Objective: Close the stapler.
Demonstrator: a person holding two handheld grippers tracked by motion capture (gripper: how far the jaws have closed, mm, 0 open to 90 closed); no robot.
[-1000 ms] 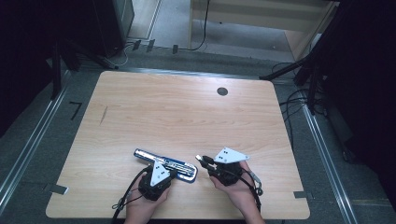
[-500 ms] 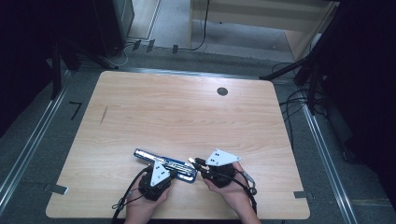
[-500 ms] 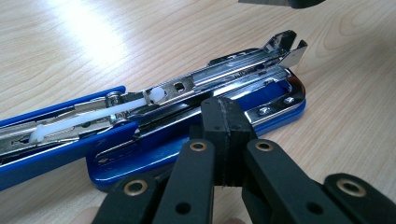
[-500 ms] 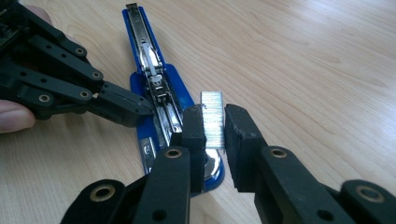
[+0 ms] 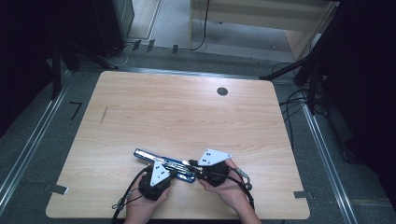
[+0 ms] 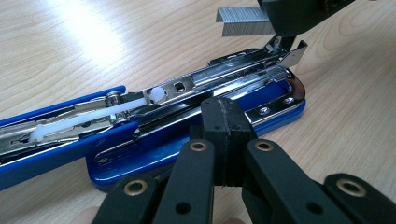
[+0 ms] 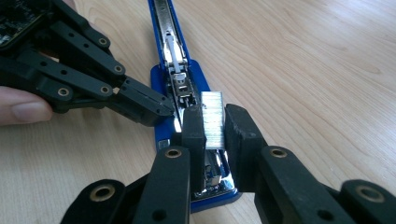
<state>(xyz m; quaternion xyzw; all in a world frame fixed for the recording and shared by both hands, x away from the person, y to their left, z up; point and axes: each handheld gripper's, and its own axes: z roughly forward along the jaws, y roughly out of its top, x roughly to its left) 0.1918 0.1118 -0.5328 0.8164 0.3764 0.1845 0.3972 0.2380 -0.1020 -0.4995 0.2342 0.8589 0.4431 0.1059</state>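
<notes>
Blue metal stapler [image 6: 196, 121] lies opened out flat on light wood-grain desk [image 5: 187, 112], top arm folded back, chrome staple channel [image 6: 233, 79] facing up w/ white plastic pusher rod [image 6: 93, 116] along it. Blue base has shiny chrome plate w/ rivets at front end.

Left claw [image 6: 223, 140]: jaws together, pressed tip-down on the blue base edge just in front of it; nothing between the pads.

Right claw [image 7: 215, 128]: clamped on short silver strip of staples [image 7: 212, 119], gripped by its two sides, strip sitting directly above the channel's front end. In left claw's view the strip [image 6: 243, 21] hangs just over the stapler's front tip, not yet seated in the channel.

High view: stapler [image 5: 163, 164] near desk's front edge, left claw [image 5: 156, 179] at its near side, right claw [image 5: 194, 167] at its right end, both close together.
</notes>
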